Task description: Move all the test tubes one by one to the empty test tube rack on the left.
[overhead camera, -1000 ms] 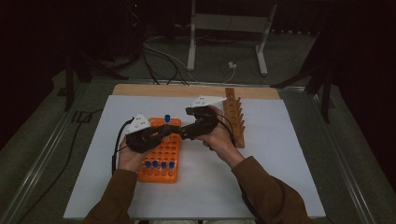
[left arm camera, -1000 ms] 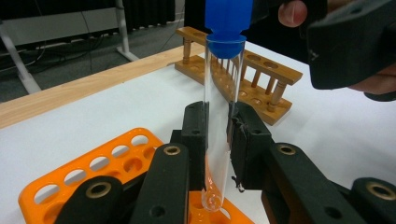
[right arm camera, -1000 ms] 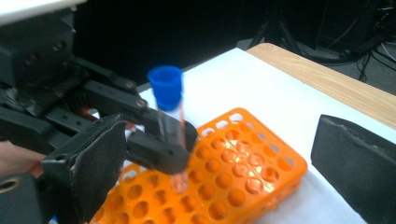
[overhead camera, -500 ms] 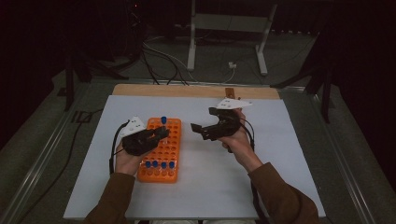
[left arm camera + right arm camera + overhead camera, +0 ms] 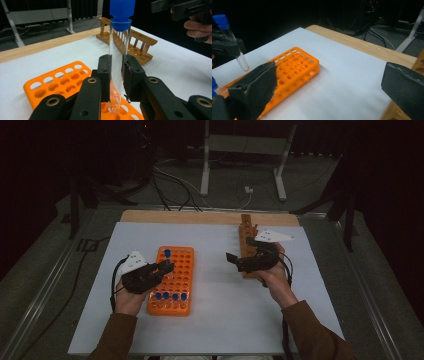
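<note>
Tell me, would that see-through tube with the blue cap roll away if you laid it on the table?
Probably yes: the clear blue-capped tube is round and smooth. It looks empty, so likely light. The left gripper pinches it upright above the orange rack; its glassy wall may be slippery and breakable.

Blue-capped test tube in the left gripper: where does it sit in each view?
High view: blue-capped test tube left of centre, at the left gripper, over the orange rack.
Left gripper view: tube centre, upright between the jaws.
Right gripper view: tube far left.
Shared landmark: the orange rack.
</note>
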A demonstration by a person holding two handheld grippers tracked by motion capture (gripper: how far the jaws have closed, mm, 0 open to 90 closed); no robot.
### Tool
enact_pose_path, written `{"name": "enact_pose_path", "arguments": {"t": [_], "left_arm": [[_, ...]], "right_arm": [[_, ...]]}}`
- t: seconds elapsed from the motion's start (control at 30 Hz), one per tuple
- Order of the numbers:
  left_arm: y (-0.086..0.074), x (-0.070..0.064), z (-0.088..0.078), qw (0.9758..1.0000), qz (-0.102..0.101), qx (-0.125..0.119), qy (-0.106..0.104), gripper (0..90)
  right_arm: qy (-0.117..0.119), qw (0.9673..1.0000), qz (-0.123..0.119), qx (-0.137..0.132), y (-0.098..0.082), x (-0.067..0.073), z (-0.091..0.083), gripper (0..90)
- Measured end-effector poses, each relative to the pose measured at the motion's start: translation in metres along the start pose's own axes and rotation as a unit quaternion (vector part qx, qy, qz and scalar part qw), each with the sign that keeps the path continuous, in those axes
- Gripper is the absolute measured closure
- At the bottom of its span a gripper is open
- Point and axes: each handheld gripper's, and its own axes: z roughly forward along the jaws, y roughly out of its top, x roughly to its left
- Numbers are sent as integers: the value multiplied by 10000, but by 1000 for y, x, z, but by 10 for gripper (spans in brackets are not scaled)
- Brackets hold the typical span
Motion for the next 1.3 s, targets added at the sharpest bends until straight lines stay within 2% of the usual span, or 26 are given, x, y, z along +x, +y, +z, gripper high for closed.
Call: {"name": "enact_pose_path", "arguments": {"t": [0.47,0.67,0.93,1.17,1.3], "left_arm": [[-15,-1,-19,9997,-129,-108,152,782],[-24,0,-28,9992,-254,-169,244,782],[-33,-3,-39,9988,-253,-147,394,782],[-44,-4,-41,9987,-317,-12,404,781],[-48,-7,-44,9985,-321,27,440,781]], "right_arm": [[-208,9998,-7,-51,-15,-9,-23,0],[-288,9996,46,-61,-21,-13,-32,0],[-350,9992,175,-40,-34,-18,-38,0],[-378,9985,377,-127,-43,-27,-44,0],[-359,9984,414,-148,-46,-28,-47,0]]}}
